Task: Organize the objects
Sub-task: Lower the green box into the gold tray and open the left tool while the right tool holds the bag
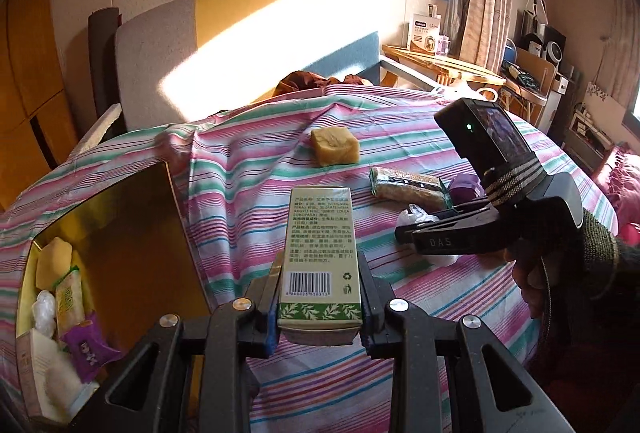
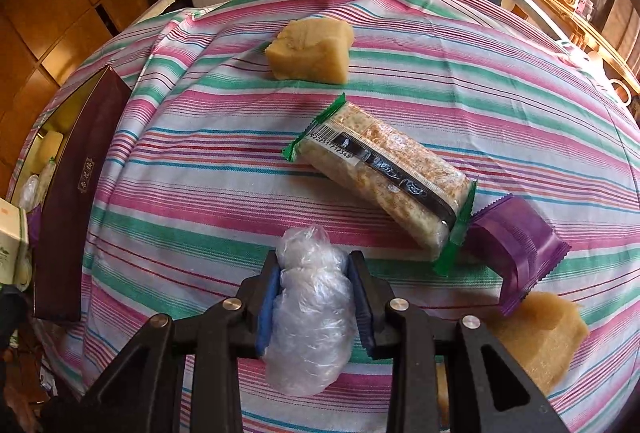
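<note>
A: Left wrist view, starting at the far left: the open box (image 1: 120,233) with the gold lining is sitting on the striped cloth (image 1: 248,169), and it is already holding a yellow block, a cracker pack, a clear-wrapped lump and a purple packet (image 1: 86,351).

B: And the left gripper (image 1: 320,297)?

A: Its jaws are clamping the green and cream carton (image 1: 318,253), barcode end nearest the camera, and the carton is pointing out over the cloth just right of the box.

B: Moving right?

A: A yellow block (image 1: 335,146) is lying farther back, a cracker pack (image 1: 408,187) is lying right of it, and the right gripper (image 1: 404,233) is reaching in from the right, a hand (image 1: 528,273) gripping its handle.

B: What is the right wrist view showing?

A: At its left edge the box's dark maroon wall (image 2: 76,201) is standing. In the middle the right gripper (image 2: 312,293) is squeezing a clear plastic bundle (image 2: 308,321) between its blue pads (image 2: 266,307), low over the cloth. Beyond it the cracker pack (image 2: 380,177) is lying diagonally, its near end touching a purple packet (image 2: 516,245), and a second yellow block (image 2: 540,337) is sitting at the far right.
</note>
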Available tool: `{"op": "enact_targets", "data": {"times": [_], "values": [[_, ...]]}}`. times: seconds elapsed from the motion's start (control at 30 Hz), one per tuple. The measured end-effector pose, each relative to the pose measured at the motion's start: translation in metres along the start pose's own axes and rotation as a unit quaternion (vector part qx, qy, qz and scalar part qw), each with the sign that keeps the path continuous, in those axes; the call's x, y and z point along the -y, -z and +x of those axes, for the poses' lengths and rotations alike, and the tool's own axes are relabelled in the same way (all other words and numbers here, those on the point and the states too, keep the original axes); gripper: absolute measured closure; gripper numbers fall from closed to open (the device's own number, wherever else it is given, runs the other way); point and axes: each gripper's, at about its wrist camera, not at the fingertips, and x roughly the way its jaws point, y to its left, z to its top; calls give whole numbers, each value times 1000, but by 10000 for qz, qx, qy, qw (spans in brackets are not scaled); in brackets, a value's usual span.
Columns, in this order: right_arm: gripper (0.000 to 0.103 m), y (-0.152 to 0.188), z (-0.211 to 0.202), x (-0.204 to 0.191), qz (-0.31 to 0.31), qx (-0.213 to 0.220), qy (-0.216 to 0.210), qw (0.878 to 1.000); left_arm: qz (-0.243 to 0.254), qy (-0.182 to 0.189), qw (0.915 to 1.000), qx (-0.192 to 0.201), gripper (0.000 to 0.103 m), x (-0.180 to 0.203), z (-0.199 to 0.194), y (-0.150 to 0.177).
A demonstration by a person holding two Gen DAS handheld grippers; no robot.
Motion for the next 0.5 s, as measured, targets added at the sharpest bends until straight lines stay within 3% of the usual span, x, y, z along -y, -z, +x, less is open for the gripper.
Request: {"op": "enact_targets", "data": {"times": [0.5], "values": [[69, 3, 4, -8, -312, 113, 230, 9992, -653, -629, 9958, 91, 73, -78, -40, 8]]}}
